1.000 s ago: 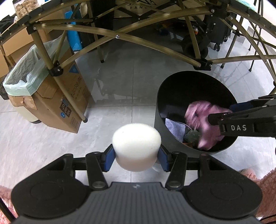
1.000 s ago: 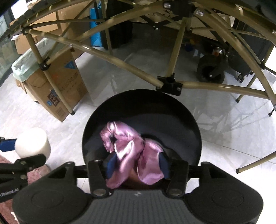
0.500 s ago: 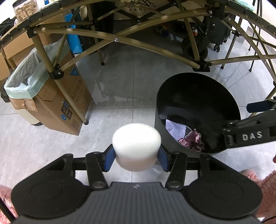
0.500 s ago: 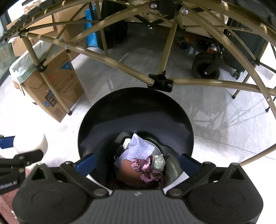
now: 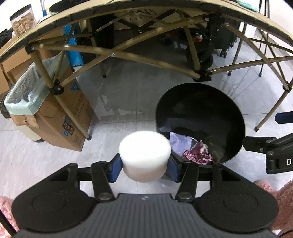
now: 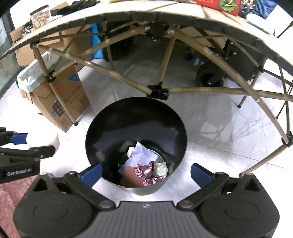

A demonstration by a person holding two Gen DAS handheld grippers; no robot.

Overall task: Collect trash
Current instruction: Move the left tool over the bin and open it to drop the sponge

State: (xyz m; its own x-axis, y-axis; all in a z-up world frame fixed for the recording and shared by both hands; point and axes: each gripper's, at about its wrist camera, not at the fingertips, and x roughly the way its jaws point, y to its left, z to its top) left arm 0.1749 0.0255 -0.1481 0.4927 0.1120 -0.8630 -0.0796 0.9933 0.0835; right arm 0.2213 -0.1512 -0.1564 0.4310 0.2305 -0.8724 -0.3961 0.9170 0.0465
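Both views are bright and evenly lit; the pale tiled floor (image 5: 128, 102) reflects soft glare and faint shadows of the folding frame (image 6: 210, 89). Fisheye distortion bends the surface (image 6: 146, 11) into an arch and darkens the corners. The white foam cylinder (image 5: 144, 155) looks slightly soft-edged, the bin (image 6: 135, 119) interior deeply shadowed

One black bin (image 6: 136, 117); inside it one pink satin scrap (image 6: 146, 173), one lilac sheet (image 6: 142, 152), one pale crumpled wad (image 6: 162, 169). One white foam puck (image 5: 144, 152). One lined cardboard box (image 5: 60, 117), two grippers: left gripper (image 5: 144, 169), right gripper (image 6: 145, 174).
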